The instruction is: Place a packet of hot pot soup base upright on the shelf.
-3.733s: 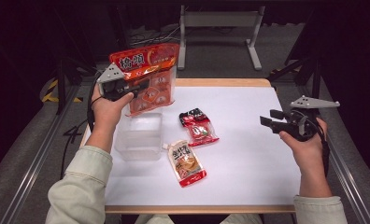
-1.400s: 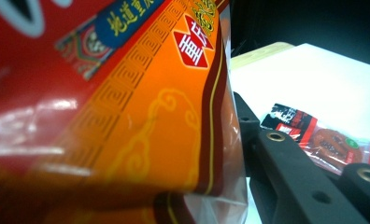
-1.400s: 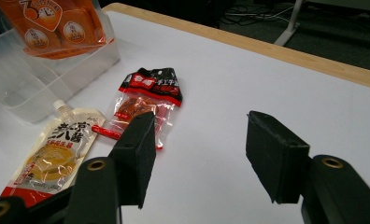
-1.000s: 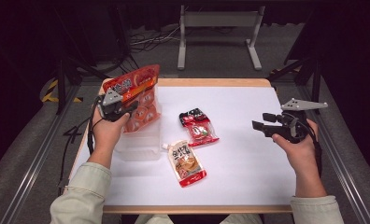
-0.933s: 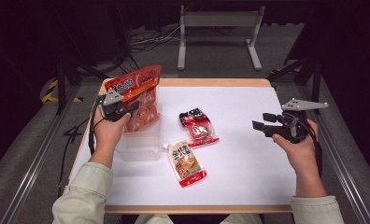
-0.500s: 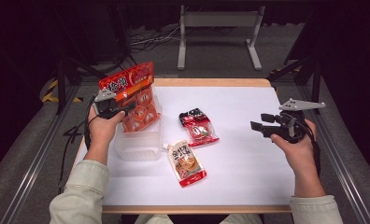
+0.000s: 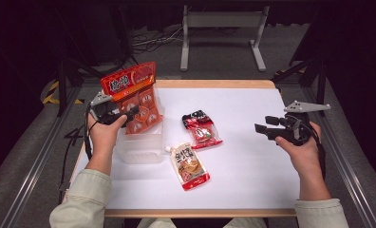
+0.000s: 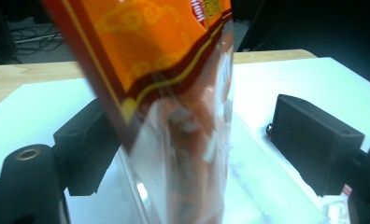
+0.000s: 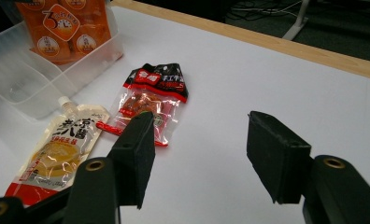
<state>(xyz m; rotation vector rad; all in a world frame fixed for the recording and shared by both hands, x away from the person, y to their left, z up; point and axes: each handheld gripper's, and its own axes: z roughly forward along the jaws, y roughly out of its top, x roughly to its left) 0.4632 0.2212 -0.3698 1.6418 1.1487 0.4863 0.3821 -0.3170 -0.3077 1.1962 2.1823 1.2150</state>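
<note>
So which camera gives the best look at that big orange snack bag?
The high view: the orange snack bag shows whole, standing in the clear bin. The left gripper view has a blurred close-up; the right gripper view catches its lower part.

Left forearm comes up along the left edge of the table, sleeve pale, wrist straight, hand wrapped round the left gripper [image 7: 131, 112] near the far left corner. Its jaws have just been opening and now stand wide, pointing to the right across the table. Over on the right edge, the other hand holds the right gripper [image 7: 263, 124] level above the tabletop, jaws spread wide with nothing between them, aimed left toward the middle.
</note>
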